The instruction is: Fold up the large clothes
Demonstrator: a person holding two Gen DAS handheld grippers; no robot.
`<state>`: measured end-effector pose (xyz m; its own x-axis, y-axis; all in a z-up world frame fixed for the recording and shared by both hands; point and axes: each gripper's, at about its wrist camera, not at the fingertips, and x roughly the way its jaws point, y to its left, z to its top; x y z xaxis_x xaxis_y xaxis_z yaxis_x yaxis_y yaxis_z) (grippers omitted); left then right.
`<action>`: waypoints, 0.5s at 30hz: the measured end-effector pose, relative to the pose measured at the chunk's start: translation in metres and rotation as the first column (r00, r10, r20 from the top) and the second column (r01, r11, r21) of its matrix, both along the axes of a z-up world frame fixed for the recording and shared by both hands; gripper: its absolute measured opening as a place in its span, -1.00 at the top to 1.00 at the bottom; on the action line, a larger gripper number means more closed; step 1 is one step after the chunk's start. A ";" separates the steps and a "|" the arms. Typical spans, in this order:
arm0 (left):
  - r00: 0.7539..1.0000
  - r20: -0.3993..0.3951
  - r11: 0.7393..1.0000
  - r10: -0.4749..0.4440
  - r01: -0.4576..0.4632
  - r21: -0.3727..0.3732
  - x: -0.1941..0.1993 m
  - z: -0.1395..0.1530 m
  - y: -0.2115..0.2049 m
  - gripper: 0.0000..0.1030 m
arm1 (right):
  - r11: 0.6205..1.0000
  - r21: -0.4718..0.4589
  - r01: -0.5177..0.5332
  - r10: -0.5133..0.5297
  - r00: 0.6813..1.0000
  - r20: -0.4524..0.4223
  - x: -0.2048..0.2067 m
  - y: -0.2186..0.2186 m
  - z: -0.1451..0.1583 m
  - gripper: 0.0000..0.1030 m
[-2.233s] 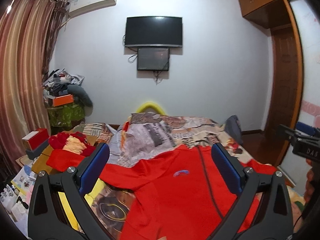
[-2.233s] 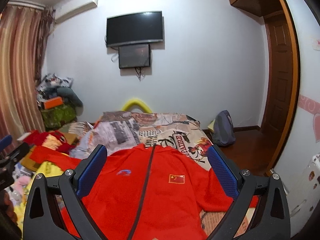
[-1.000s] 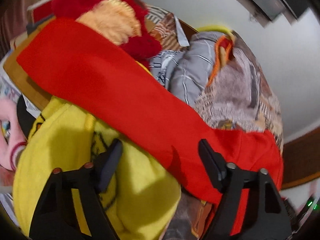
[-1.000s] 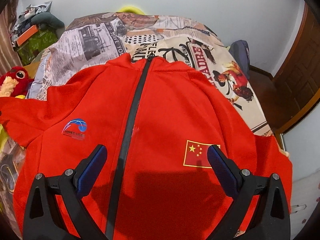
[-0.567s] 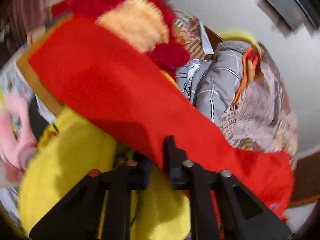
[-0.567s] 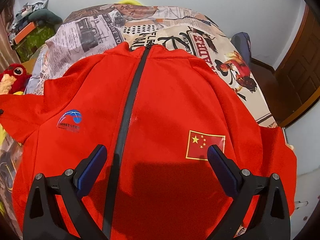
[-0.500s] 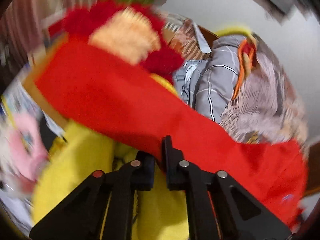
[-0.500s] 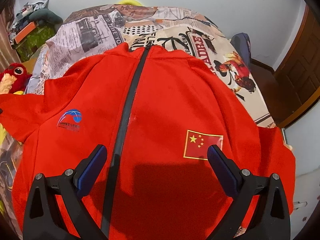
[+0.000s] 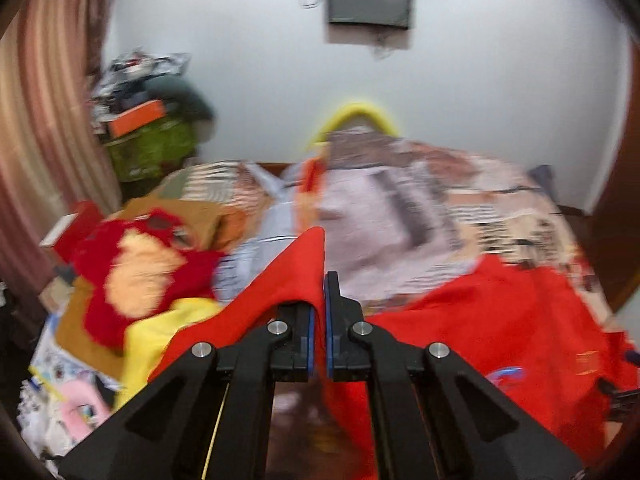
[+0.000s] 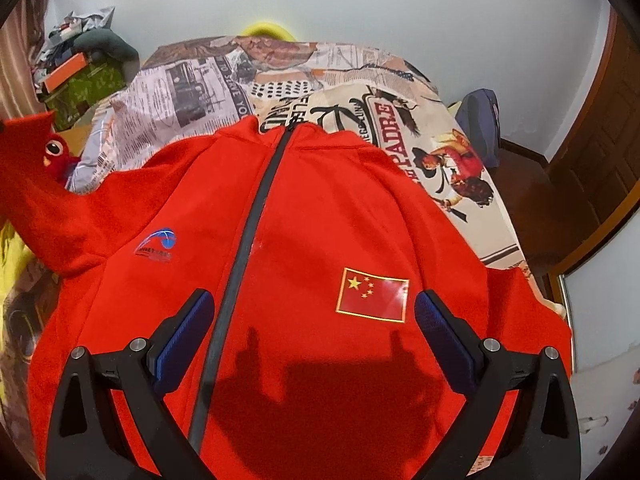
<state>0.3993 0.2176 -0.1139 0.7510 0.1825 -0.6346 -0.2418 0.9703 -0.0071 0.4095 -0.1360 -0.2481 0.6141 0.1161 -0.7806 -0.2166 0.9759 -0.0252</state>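
Left gripper point(image 9: 319, 320): pinched tight on the sleeve point(image 9: 288, 280) of the big red zip-up jacket point(image 10: 304, 240); the sleeve sticks up in a point.
Right gripper point(image 10: 312, 332): wide apart, holding nothing, up over the jacket's chest.
Jacket: flat and face up on the bed with the newspaper-print cover point(image 10: 352, 80); dark zipper point(image 10: 248, 232) closed down the middle.
Nearby: fluffy red toy bird point(image 10: 56, 156) left of the jacket.
Left view: blurry.

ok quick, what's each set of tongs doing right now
left tongs: closed on the sleeve of the red jacket, lifted.
right tongs: open, empty, above the jacket front.
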 end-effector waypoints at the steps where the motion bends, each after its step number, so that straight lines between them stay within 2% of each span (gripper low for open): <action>1: 0.999 0.000 0.999 -0.032 0.032 -0.017 0.003 0.002 -0.016 0.95 | 1.000 0.002 -0.001 0.001 1.000 0.004 -0.001 -0.003 0.001 -0.93; 5: 0.991 -0.033 0.991 -0.130 0.129 -0.035 0.017 -0.004 -0.071 0.95 | 1.000 -0.021 -0.012 0.012 1.000 0.022 -0.004 -0.009 0.002 -0.93; 10: 0.973 -0.097 0.977 -0.210 0.204 -0.066 0.032 -0.035 -0.129 0.95 | 1.000 -0.019 -0.023 0.024 0.999 0.036 -0.008 -0.017 0.002 -0.93; 15: 0.932 -0.205 0.952 -0.300 0.281 -0.117 0.038 -0.080 -0.181 0.95 | 1.000 -0.002 -0.026 0.026 0.999 0.026 -0.011 -0.027 -0.002 -0.93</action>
<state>0.4372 0.0362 -0.1943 0.6047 -0.0841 -0.7920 0.0462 0.9964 -0.0706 0.3981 -0.1630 -0.2505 0.6308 0.1311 -0.7648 -0.2416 0.9698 -0.0329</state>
